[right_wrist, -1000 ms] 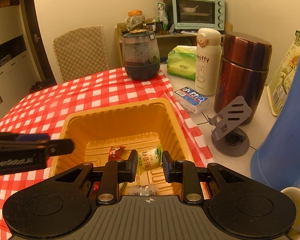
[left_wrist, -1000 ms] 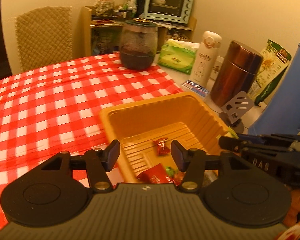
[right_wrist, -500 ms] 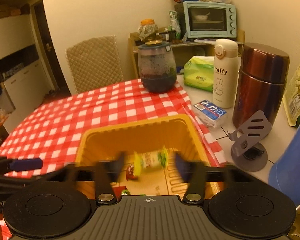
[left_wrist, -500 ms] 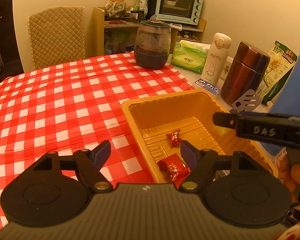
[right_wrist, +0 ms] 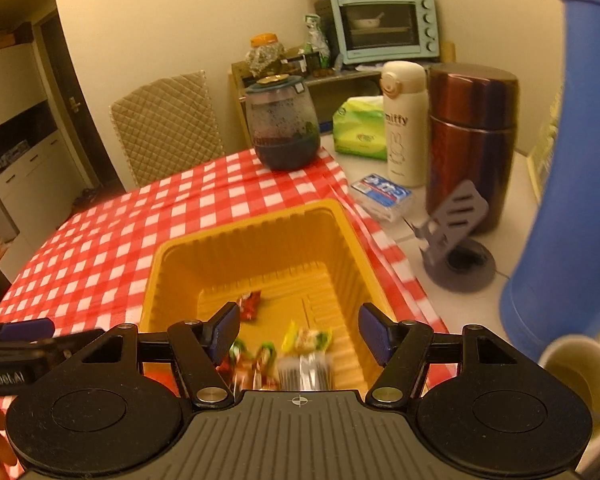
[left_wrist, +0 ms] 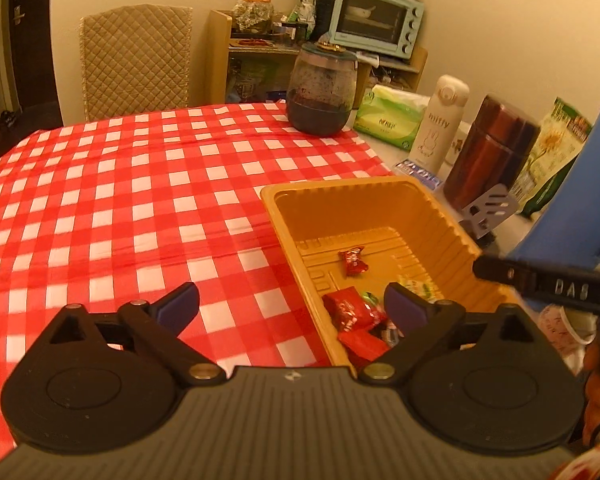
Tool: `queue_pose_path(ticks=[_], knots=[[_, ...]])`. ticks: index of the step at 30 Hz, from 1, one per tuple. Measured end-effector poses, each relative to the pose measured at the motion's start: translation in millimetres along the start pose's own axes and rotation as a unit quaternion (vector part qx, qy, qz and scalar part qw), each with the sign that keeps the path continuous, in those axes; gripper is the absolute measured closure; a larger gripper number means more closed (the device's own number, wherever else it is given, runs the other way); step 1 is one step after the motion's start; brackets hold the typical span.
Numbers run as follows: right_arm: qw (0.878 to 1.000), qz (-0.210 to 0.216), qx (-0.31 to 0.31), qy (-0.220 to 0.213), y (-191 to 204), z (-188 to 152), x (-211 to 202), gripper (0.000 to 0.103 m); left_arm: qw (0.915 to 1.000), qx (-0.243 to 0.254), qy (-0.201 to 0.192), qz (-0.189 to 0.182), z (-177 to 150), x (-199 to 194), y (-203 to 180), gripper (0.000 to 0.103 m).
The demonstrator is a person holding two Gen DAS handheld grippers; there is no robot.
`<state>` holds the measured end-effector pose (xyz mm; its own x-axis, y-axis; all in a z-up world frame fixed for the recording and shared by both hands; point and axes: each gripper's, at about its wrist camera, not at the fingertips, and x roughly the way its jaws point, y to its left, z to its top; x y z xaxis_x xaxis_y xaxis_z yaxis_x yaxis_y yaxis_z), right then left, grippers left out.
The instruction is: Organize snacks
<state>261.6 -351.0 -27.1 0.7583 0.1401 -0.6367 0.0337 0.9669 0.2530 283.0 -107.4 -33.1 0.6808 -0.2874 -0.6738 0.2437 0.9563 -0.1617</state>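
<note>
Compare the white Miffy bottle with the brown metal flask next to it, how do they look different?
The white Miffy bottle is slim and matte cream, with a printed rabbit and name; the brown metal flask is much wider, glossy and plain. The bottle's cap has a round flip button; the flask's top looks flat. Both stand upright, close together on the bare tabletop beyond the checked cloth.

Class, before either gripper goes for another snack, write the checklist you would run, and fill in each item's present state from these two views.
1. Right gripper open and empty: ok.
2. Left gripper open and empty: ok.
3. Green snack packet lying inside the yellow tray: ok.
4. Tray upright on the checkered tablecloth: ok.
5. Snacks left outside the tray: cannot tell; none shows on the cloth in view.
6. Right gripper apart from the blue container: ok.
</note>
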Motion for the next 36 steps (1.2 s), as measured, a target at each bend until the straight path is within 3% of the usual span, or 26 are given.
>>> queue_pose_path(ticks=[19,36], knots=[[1.000,0.004,-0.005,0.007,36,-34,-118,0.020,0.9987,-0.026,-0.019,0.040,-36,-118,-11,0.000],[0.999,0.017,-0.049,0.004,68,-72,-188,0.018,0.9959,-0.043,-0.026,0.076,-75,-205,-20,0.000]])
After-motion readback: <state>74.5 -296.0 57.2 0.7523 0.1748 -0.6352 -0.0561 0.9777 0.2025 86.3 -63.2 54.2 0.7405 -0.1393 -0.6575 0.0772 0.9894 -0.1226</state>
